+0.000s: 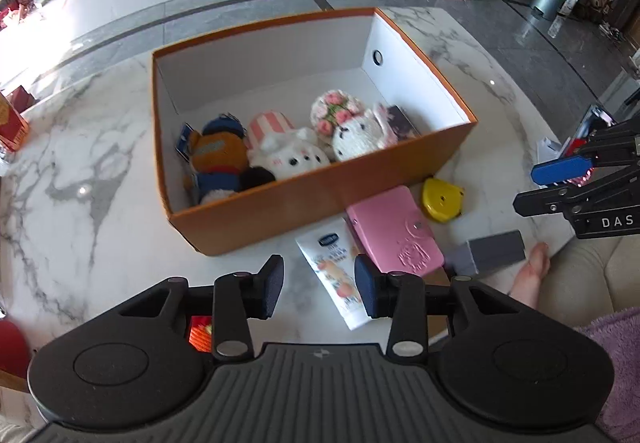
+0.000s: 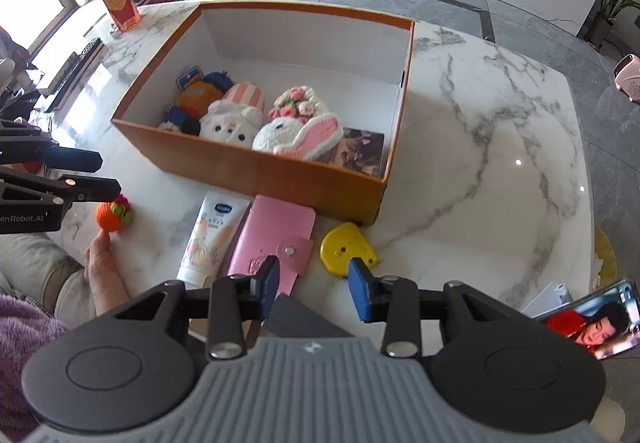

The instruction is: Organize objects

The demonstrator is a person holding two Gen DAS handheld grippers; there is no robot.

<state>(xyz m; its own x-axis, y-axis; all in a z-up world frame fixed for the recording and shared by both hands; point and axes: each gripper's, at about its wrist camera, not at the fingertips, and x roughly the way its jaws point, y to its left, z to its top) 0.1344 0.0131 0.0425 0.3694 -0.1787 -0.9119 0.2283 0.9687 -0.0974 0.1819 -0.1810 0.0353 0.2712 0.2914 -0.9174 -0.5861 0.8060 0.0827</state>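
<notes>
Three plush toys (image 2: 240, 119) and a card were already laid in the orange box (image 1: 320, 199). A tube (image 2: 212, 239), pink wallet (image 2: 272, 235), yellow case (image 2: 346, 245) and knitted orange ball (image 2: 113, 214) were left on the desk (image 2: 500, 163). Both the left tool (image 1: 319, 285) and right tool (image 2: 314, 285) were held apart, empty.

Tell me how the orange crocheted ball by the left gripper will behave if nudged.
The orange crocheted ball looks rounded, so it probably rolls on the smooth marble table. Its yarn surface likely grips well and seems soft and light.
</notes>
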